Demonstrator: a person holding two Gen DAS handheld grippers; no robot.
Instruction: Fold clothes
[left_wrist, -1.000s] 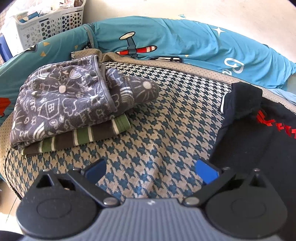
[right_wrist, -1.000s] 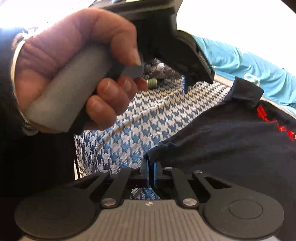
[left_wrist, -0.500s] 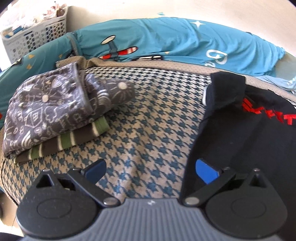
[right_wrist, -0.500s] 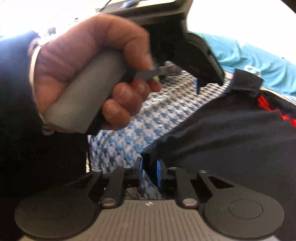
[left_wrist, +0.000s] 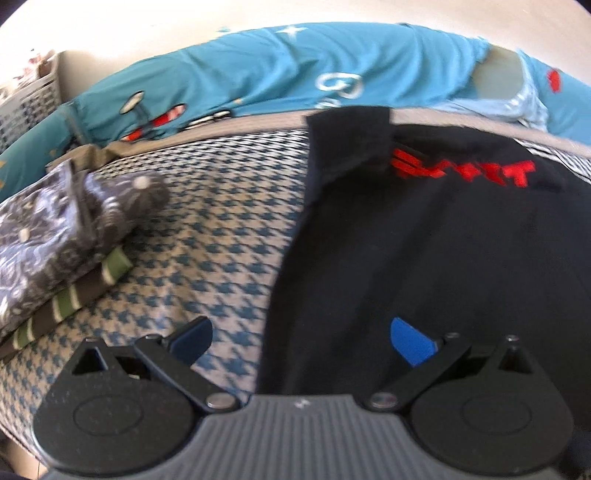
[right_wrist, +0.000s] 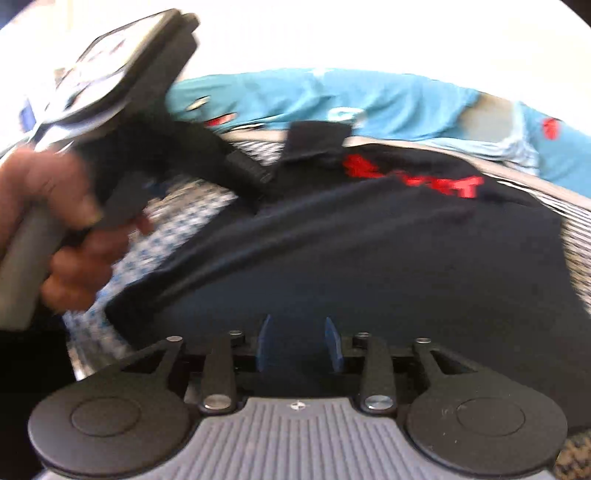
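Hovering our left gripper (left_wrist: 301, 341) wide open over the black shirt's (left_wrist: 443, 251) edge, right gripper (right_wrist: 297, 343) just opening, pads off the shirt.

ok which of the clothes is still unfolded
The black shirt with red print, spread flat on the bed. The grey patterned piece and the striped one under it sit folded in a stack.

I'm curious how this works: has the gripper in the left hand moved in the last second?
Yes. The left gripper has slid right across the houndstooth cover: the folded grey patterned cloth now sits further left, and the black shirt is under one finger.
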